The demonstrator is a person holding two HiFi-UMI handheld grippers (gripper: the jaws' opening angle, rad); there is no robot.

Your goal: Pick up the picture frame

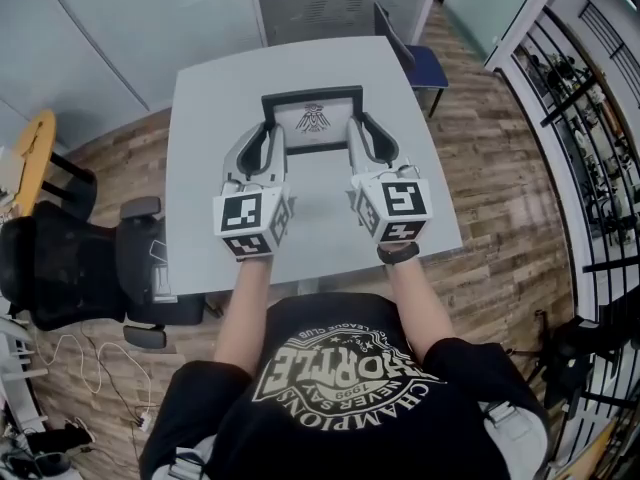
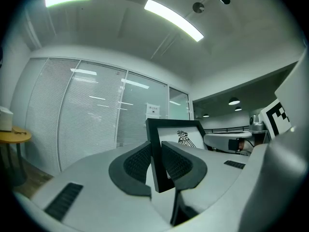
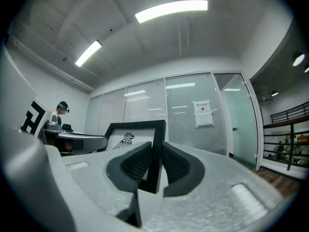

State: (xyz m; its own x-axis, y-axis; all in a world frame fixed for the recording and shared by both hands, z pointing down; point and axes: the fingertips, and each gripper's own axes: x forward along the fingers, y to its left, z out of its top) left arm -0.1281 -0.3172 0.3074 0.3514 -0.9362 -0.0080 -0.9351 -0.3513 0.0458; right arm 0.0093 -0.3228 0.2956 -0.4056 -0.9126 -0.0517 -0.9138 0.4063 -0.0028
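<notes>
Clamping black rectangular picture frame (image 1: pixel 312 120): ribbed fingers (image 2: pixel 140 162) of left gripper (image 1: pixel 268 136), right gripper (image 1: pixel 366 133).

A light grey table (image 1: pixel 205 153) with rounded corners stands on a wood-plank floor (image 1: pixel 500 178), its near edge just in front of the person. On the floor round it, a blue chair (image 1: pixel 422 65) is at the far right corner and a black office chair (image 1: pixel 75 268) at the near left, its armrest just beside the table's edge. Further left stands a small round yellow table (image 1: pixel 34 153). White cables (image 1: pixel 95 363) trail over the planks at the lower left, and a black rack (image 1: pixel 590 138) lines the floor's right side.
</notes>
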